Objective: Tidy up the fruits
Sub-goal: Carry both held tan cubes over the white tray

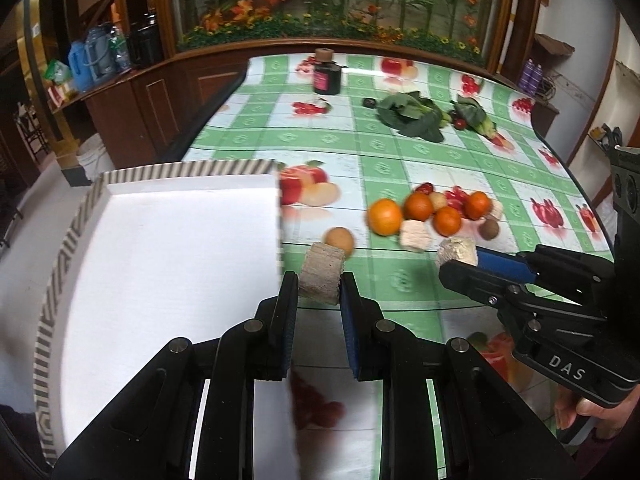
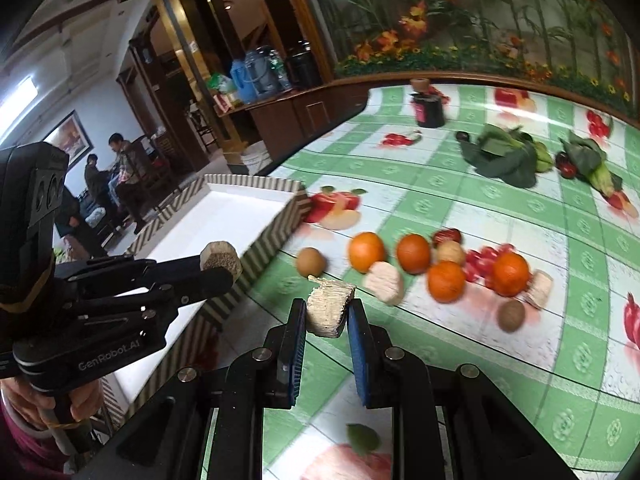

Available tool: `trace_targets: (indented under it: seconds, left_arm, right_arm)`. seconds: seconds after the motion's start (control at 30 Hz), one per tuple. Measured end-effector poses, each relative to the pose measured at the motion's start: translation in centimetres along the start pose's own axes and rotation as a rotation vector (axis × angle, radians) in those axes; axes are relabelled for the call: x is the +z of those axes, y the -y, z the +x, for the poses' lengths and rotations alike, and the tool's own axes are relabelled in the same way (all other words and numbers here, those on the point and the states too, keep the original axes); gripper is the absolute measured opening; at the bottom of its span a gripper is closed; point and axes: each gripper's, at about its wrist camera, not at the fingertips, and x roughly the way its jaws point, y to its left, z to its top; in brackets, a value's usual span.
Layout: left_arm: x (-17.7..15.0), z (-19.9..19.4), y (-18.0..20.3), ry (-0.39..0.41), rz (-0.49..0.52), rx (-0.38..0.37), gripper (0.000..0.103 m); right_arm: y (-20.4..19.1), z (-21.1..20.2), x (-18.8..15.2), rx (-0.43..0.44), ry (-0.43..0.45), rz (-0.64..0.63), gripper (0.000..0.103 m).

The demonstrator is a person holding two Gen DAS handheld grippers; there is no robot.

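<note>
- Two pale sugarcane chunks ride clamped: one (image 1: 322, 272) between the left gripper (image 1: 319, 280) pads, beside the white tray (image 1: 160, 264).
- The other chunk (image 2: 330, 310) sits pinched in the right gripper (image 2: 328, 316), near the oranges (image 2: 366, 251).

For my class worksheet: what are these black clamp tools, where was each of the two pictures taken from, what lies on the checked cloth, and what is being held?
There is no robot here. A person holds a black two-finger clamp in each hand, and each clamp carries a wide-angle camera looking forward along its fingers. One picture comes from the left clamp's camera, the other from the right clamp's, so each picture also shows the other clamp from the side.

The left gripper is shut on a pale chunk. The right gripper is shut on a second pale chunk.

On the green checked tablecloth lie four oranges, a few small brown fruits, two more pale chunks, leafy greens and a dark jar. A striped box, white inside, sits at the left. Most other fruit shapes are printed on the cloth.
</note>
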Motion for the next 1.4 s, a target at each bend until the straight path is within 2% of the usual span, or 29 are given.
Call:
trace_targets:
  seconds: [0.43,0.8,1.13,1.4]
  left_arm:
    - [0.6,0.7,-5.8,-0.026,-0.07,0.064,0.02]
    - [1.6,3.6,-11.6,-0.089,-0.188,0.111,0.02]
    - [1.2,5.6,-13.0,-0.126,-0.236,0.125,0.02]
    - [1.0,5.5,-13.0,-0.125,-0.227,0.152,0.02]
  right_arm:
    - [-4.3,2.9,2.0,0.064,-0.032,-0.064,0.02]
    - [-7.5,7.6,5.1,0.133,-0.074,-0.11,0.02]
    - [-8.9,12.8,6.5,0.108,-0.15,-0.162,0.02]
    - [-9.3,13.9,5.6,0.077,-0.181,-0.197,0.02]
